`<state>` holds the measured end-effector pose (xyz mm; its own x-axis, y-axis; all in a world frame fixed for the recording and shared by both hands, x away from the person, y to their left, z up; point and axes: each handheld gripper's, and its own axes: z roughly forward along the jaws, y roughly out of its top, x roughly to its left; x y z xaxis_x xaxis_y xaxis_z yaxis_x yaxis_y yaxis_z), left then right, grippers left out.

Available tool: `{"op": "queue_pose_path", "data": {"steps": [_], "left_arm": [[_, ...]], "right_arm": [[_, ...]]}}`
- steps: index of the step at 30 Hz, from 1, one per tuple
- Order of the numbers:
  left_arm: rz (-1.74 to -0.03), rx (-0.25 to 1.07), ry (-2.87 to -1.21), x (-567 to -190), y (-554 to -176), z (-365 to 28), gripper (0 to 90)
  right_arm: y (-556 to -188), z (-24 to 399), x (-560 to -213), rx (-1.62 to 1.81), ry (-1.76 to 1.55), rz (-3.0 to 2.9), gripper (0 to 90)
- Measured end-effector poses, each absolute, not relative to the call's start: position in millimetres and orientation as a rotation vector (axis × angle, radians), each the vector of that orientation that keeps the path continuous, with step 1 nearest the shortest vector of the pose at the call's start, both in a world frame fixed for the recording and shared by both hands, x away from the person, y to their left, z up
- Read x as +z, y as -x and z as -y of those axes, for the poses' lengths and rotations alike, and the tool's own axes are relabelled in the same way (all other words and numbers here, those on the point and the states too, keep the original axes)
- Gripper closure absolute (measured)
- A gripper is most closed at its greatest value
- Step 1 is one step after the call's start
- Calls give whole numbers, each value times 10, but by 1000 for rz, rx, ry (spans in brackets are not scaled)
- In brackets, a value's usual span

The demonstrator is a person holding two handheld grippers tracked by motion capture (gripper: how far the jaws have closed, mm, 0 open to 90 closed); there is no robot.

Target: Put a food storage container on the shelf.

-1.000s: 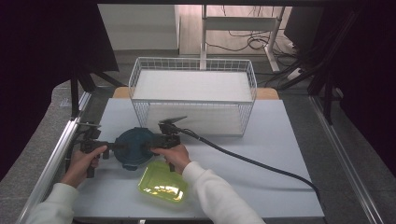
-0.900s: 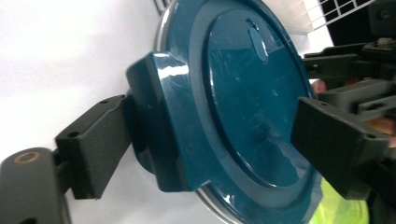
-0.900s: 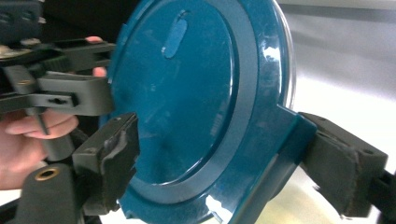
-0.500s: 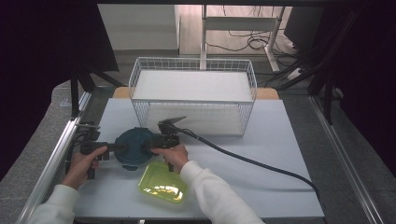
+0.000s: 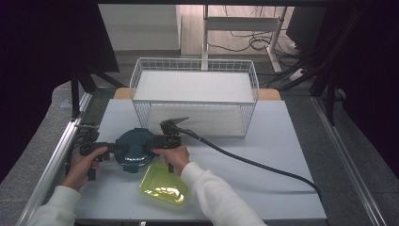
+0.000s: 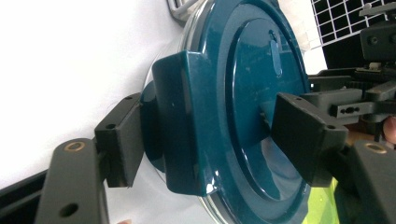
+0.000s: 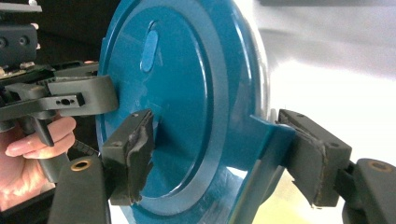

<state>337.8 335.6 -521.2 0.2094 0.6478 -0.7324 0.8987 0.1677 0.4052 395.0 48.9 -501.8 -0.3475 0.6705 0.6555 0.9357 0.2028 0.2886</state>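
Note:
A round container with a dark teal lid (image 5: 134,148) sits on the white table (image 5: 282,141) at the front left. My left gripper (image 5: 113,149) is at the lid's left edge and my right gripper (image 5: 153,143) at its right edge. In the left gripper view the jaws (image 6: 210,140) have just been closing, and they clasp a teal latch flap (image 6: 182,121), one pad under it and one on the lid top. The right gripper view shows the same: the jaws (image 7: 222,156) have just been closing onto the opposite flap (image 7: 273,140).
A translucent yellow-green tray (image 5: 162,183) lies just in front of the container, under the right forearm. A white wire basket (image 5: 193,60) stands behind. The right gripper's black cable (image 5: 254,165) trails off to the right across the table. A metal rail (image 5: 51,165) runs along the left edge.

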Motion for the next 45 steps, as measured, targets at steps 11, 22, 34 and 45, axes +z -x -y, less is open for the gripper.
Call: {"op": "queue_pose_path", "data": {"steps": [11, 22, 34, 45], "left_arm": [[-1498, -299, -1563, -5140, -3333, -3360, 338], [-1491, -285, -1553, -5118, -3295, -3386, 358], [-1480, -263, -1546, -5029, -3274, -3397, 368], [-1446, -226, -1559, -4757, -3239, -3357, 377]], "right_arm": [[-3921, -491, -4975, -954, 1518, 2088, 303], [-3916, -491, -4962, -979, 1533, 2060, 315], [-3915, -491, -4899, -1016, 1537, 2059, 315], [-3873, -437, -4666, -1077, 1516, 2062, 316]]}}
